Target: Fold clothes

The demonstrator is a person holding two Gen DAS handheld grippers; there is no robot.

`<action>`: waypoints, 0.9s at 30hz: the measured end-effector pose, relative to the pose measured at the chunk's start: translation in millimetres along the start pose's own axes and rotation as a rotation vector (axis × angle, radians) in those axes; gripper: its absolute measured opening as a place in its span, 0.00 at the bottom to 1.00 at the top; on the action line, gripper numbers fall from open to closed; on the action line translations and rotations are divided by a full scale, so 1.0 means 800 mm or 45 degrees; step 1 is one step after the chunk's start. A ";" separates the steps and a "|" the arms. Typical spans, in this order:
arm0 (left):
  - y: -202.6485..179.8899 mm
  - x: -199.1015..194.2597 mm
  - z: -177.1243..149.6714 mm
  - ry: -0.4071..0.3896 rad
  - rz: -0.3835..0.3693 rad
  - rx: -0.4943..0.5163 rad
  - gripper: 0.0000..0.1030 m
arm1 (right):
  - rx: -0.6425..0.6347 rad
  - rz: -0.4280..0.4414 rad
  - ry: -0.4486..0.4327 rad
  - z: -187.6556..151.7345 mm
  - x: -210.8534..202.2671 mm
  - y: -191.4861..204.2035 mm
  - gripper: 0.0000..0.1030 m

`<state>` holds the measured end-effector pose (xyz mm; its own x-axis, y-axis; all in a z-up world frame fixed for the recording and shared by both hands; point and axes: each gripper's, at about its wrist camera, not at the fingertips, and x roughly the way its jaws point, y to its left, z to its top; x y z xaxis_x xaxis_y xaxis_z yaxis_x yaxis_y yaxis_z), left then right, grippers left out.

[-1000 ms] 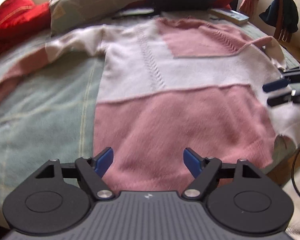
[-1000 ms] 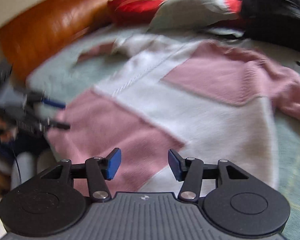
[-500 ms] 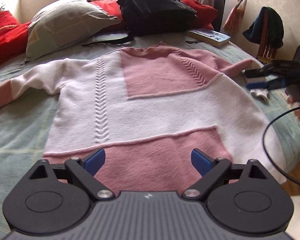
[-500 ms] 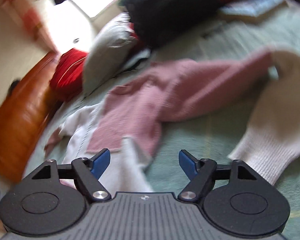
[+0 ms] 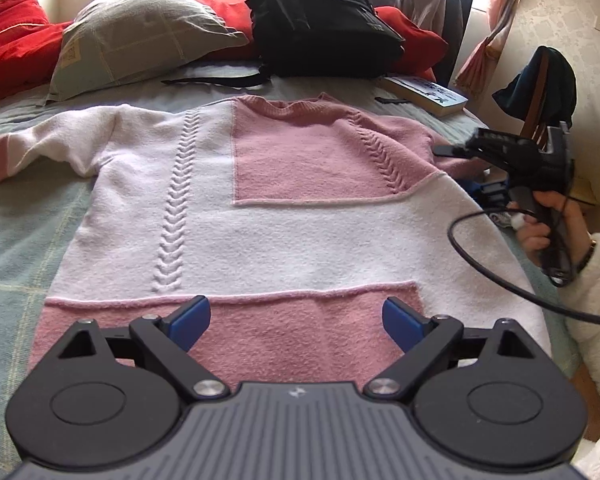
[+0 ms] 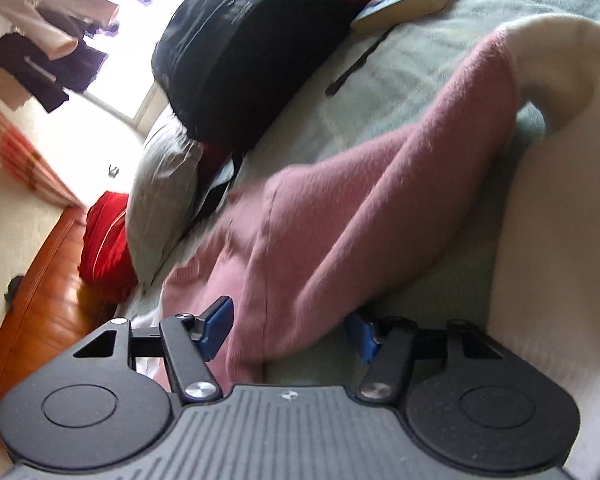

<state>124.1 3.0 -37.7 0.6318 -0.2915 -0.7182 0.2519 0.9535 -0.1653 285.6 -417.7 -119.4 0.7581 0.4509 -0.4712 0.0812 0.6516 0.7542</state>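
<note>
A pink and white knit sweater (image 5: 284, 216) lies flat, front up, on the green bedspread (image 5: 16, 240), neck toward the pillows. My left gripper (image 5: 296, 320) hovers open over the pink hem band, nothing between its fingers. In the left wrist view the right gripper (image 5: 456, 152) is held by a hand at the sweater's right shoulder. Seen from the right wrist, my right gripper (image 6: 292, 328) is open and rolled sideways, with the pink right sleeve (image 6: 360, 216) lying between its blue pads. The sleeve's white cuff (image 6: 556, 64) curls beyond it.
A black backpack (image 5: 320, 20), a grey pillow (image 5: 140, 40) and red cushions (image 5: 12, 36) line the head of the bed. A book (image 5: 424, 94) rests at the far right corner. A chair with dark clothing (image 5: 540, 80) stands right of the bed. A cable (image 5: 500, 280) loops there.
The left gripper pulled back and centred over the hem, its fingers spreading wider. The right gripper swung from the hem side up to the right sleeve, rolled sideways and came close to it.
</note>
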 end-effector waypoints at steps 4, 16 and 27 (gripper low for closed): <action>0.001 0.000 -0.002 0.007 0.006 -0.005 0.90 | -0.019 -0.101 -0.024 0.002 0.003 -0.002 0.17; 0.006 -0.012 -0.005 -0.011 0.035 -0.015 0.90 | -0.232 -0.225 -0.193 0.060 -0.018 0.040 0.16; 0.003 -0.017 -0.013 -0.021 0.010 0.002 0.90 | -0.329 -0.223 0.033 0.014 -0.062 0.051 0.23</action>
<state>108.7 9.9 -35.2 0.6456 -0.2852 -0.7084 0.2481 0.9557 -0.1586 258.3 -420.6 -60.2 0.7300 0.3313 -0.5977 0.0393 0.8528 0.5207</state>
